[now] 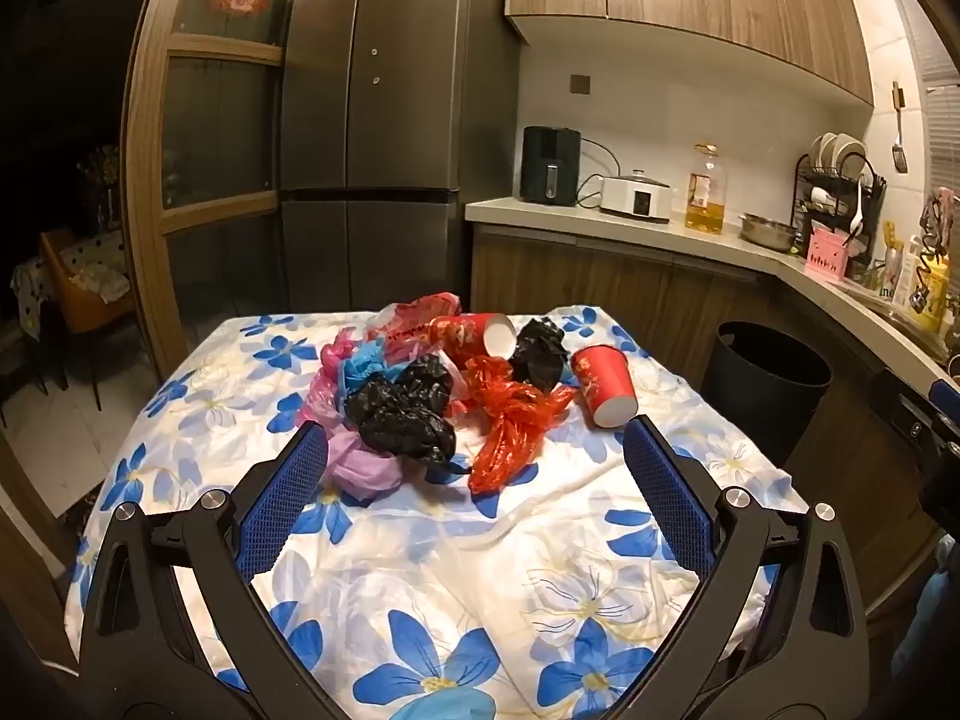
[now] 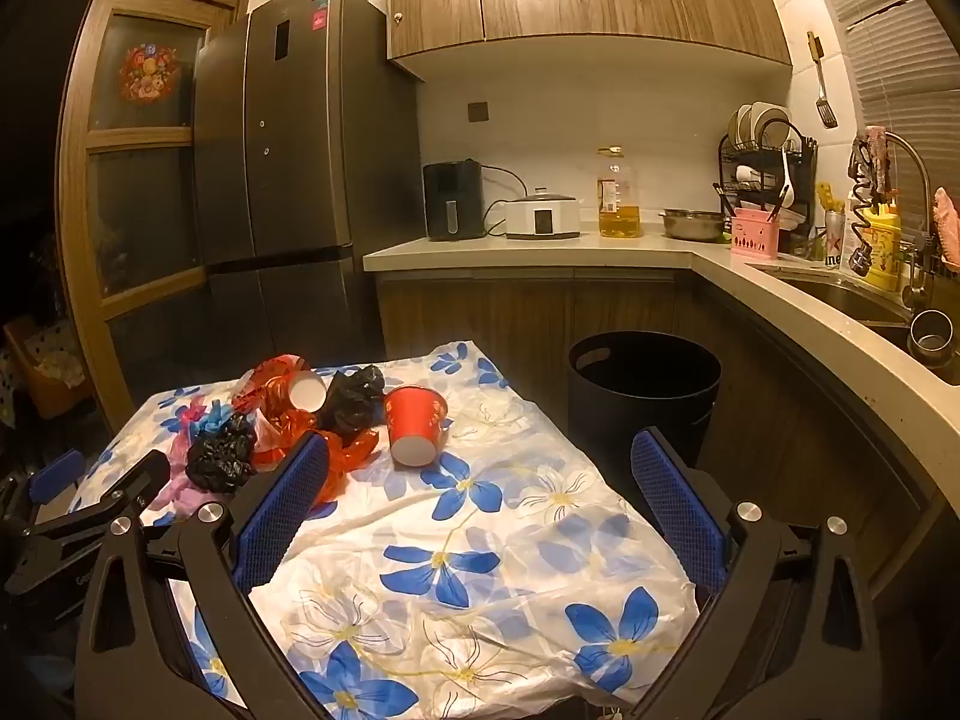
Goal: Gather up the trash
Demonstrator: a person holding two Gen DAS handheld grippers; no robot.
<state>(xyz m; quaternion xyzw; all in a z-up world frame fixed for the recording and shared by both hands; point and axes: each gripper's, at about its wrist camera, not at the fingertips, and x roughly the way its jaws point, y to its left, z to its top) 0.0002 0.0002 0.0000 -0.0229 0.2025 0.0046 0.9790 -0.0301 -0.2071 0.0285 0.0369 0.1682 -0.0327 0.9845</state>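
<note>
Both your grippers hold nothing, and the jaws of each stand fully apart. The trash pile (image 1: 444, 384) lies on the flowered table (image 1: 456, 546), straight ahead of your left gripper (image 1: 474, 450), with the black bag (image 1: 402, 414) nearest. The fallen red cup (image 2: 414, 426) lies with its mouth toward you, ahead and left of your right gripper (image 2: 480, 456). The black bin (image 2: 645, 390) stands beyond the table's right edge; nothing blocks the way.

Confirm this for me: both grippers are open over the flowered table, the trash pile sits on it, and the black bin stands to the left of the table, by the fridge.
One error: the black bin stands on the floor to the right of the table, by the counter cabinets, as the right wrist view shows. Otherwise correct: left gripper and right gripper are open, and the trash pile sits on the table.
</note>
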